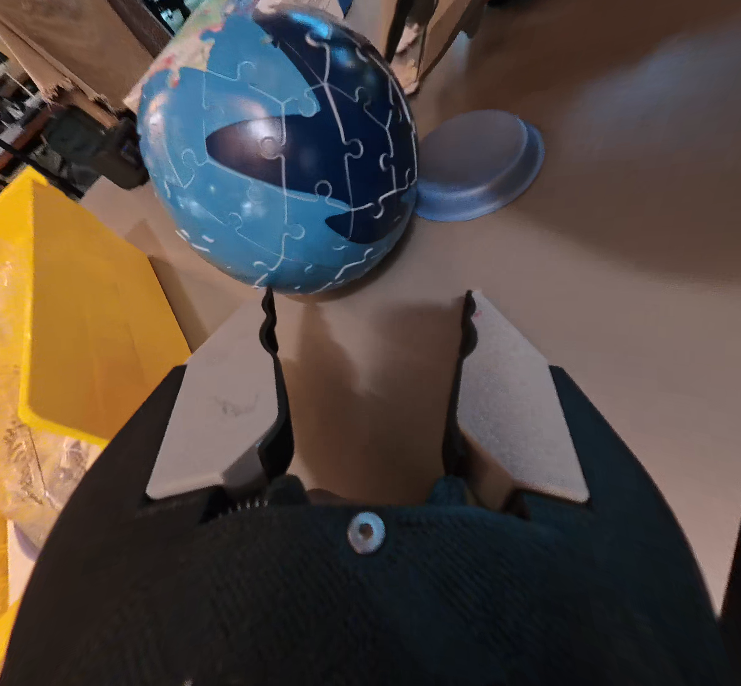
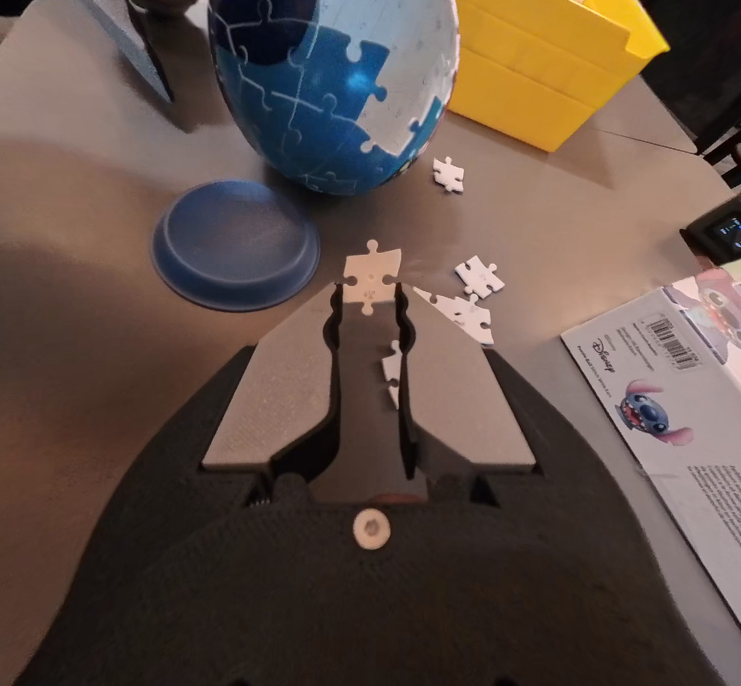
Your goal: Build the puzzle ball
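The partly built blue puzzle ball (image 1: pixel 276 153) rests on the table just beyond my left gripper (image 1: pixel 367 298), which is open and empty, its fingertips close to the ball's near underside. In the right wrist view the ball (image 2: pixel 304 105) has a large gap with a white inside (image 2: pixel 401 45). My right gripper (image 2: pixel 369 289) is shut on a white puzzle piece (image 2: pixel 371 272), back side up, in front of the ball. Loose white pieces lie near the ball (image 2: pixel 449 174) and by the right finger (image 2: pixel 479 276), (image 2: pixel 465 314), with one under the fingers (image 2: pixel 393 370).
A round blue stand (image 2: pixel 236 246) lies beside the ball, also in the left wrist view (image 1: pixel 477 169). A yellow bin (image 2: pixel 541 45) stands behind the ball. The puzzle box (image 2: pixel 661 386) lies at the right, and a dark device with a screen (image 2: pixel 717 234) beyond it. There is about 20 cm between the tips of the two grippers.
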Available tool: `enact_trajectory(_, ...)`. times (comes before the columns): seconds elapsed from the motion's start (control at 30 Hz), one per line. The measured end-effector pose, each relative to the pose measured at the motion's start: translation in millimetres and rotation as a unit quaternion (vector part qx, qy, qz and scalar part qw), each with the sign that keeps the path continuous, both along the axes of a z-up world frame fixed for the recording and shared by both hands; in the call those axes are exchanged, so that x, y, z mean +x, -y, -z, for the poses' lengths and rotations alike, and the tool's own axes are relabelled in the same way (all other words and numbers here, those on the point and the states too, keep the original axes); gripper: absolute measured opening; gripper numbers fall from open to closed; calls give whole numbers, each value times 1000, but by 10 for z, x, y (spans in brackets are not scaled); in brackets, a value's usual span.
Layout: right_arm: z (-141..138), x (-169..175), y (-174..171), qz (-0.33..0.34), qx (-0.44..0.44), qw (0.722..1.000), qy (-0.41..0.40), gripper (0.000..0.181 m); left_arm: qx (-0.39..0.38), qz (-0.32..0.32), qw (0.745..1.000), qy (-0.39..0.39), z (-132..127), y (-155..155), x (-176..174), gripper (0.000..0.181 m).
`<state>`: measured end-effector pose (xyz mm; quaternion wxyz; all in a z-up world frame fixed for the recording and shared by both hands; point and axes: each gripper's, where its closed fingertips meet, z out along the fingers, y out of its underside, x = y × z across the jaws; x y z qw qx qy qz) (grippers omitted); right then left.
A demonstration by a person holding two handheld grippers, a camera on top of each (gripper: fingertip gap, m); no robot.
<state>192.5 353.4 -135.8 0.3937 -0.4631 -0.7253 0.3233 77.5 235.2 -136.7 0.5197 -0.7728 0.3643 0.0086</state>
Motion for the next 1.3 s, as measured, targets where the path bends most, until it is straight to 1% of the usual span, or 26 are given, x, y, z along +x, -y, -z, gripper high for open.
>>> enact_trajectory(0.1, -7, 9, 22, -5, 6, 1000, -3, 23, -19, -30, 999, -27, 72, 9, -204, 97)
enact_trajectory(0.17, 7, 16, 37, -9, 6, 1000, 1, 23, -25, -40, 999, -21, 57, 11, -292, 99)
enact_trajectory(0.27, 53, 32, 53, -13, 11, 1000, 16, 23, -37, -31, 998, 29, -14, 14, -273, 98)
enact_trajectory(0.33, 119, 86, 43, -18, 25, 999, 37, 23, -46, -28, 998, 41, -14, 15, -277, 97)
enact_trajectory(0.4, 224, 202, -45, -14, 47, 996, 72, 23, -47, -21, 997, 50, -20, 20, -249, 97)
enact_trajectory(0.47, 290, 327, -109, -10, 28, 995, 96, 23, -51, -19, 997, 58, -15, 18, -205, 99)
enact_trajectory(0.53, 292, 408, -144, -4, -5, 994, 109, 25, -55, -16, 997, 52, 19, 16, -169, 100)
enact_trajectory(0.6, 245, 436, -176, 4, -16, 994, 108, 45, -57, -14, 997, 41, 49, 13, -140, 99)
enact_trajectory(0.63, 175, 433, -179, 6, -22, 995, 97, 50, -57, -11, 998, 40, 57, 14, -118, 99)
enact_trajectory(0.77, -258, 402, 7, -38, -109, 993, 18, 42, -57, -4, 998, 37, 66, 19, -44, 97)
enact_trajectory(0.83, -384, 375, 91, -55, -153, 987, -8, 38, -57, 1, 998, 36, 64, 15, -13, 96)
enact_trajectory(0.9, -483, 277, 186, -67, -214, 974, -35, 28, -58, 6, 998, 31, 70, -6, 13, 96)
enact_trajectory(0.93, -501, 205, 240, -72, -243, 967, -37, 25, -61, 7, 998, 27, 78, -17, 22, 96)
enact_trajectory(1.0, -486, 76, 375, -94, -279, 955, -20, 28, -63, 7, 998, 17, 95, -42, 22, 96)
enact_trajectory(1.1, -432, -48, 474, -115, -292, 949, 0, 32, -64, 6, 998, 15, 93, -78, 24, 97)
enact_trajectory(1.17, -434, -55, 549, -161, -306, 938, 6, 37, -63, 6, 998, 19, 84, -104, 29, 97)
enact_trajectory(1.2, -450, -54, 571, -185, -307, 934, 3, 37, -63, 6, 998, 20, 79, -119, 29, 96)
enact_trajectory(1.23, -446, -99, 521, -188, -297, 936, -4, 31, -63, 5, 998, 20, 75, -135, 25, 96)
enact_trajectory(1.3, -457, -219, 368, -172, -287, 942, -23, 33, -64, 4, 998, 19, 70, -159, 26, 95)
